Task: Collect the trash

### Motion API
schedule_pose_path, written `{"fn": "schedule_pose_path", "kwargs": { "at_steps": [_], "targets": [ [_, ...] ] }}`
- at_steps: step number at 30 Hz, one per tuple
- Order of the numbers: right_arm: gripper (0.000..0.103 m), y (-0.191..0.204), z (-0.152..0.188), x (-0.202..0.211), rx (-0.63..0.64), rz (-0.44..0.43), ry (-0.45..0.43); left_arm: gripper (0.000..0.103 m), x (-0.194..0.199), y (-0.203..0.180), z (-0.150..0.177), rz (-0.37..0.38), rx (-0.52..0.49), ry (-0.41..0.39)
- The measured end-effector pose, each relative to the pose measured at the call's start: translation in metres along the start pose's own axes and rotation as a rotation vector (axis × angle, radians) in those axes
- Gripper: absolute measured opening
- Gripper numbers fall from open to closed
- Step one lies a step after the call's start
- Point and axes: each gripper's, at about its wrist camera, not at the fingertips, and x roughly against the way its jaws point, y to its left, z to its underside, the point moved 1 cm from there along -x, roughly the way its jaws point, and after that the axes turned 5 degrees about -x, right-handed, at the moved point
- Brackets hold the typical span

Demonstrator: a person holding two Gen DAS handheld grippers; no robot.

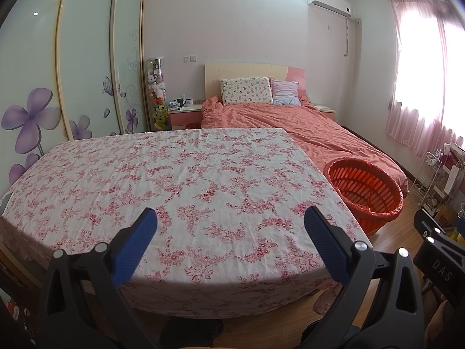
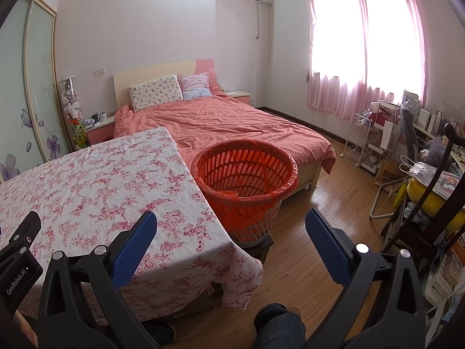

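Note:
A basket lined with an orange bag [image 2: 245, 179] stands on a low stool at the table's right side; it also shows in the left wrist view [image 1: 367, 190]. The table with a pink floral cloth [image 1: 174, 180] fills the left wrist view and shows at the left in the right wrist view [image 2: 96, 186]. I see no trash on the cloth. My left gripper [image 1: 231, 221] is open and empty above the table's near edge. My right gripper [image 2: 231, 224] is open and empty, near the table's right corner and in front of the basket.
A bed with an orange cover [image 2: 221, 122] lies behind the table and basket. A wardrobe with flower doors [image 1: 72, 72] stands at the left. Shelves, bags and a chair [image 2: 421, 160] crowd the right wall. Wood floor [image 2: 319, 218] lies between the basket and the clutter.

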Motion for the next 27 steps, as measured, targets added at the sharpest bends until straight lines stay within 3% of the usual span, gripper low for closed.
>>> {"fn": "schedule_pose_path", "kwargs": {
  "at_steps": [27],
  "targets": [
    [0.101,0.0005,0.0000,-0.0007,0.001,0.000,0.003,0.099,-0.0002,-0.0011,-0.0009,0.001,-0.001,0.002]
  ]
}}
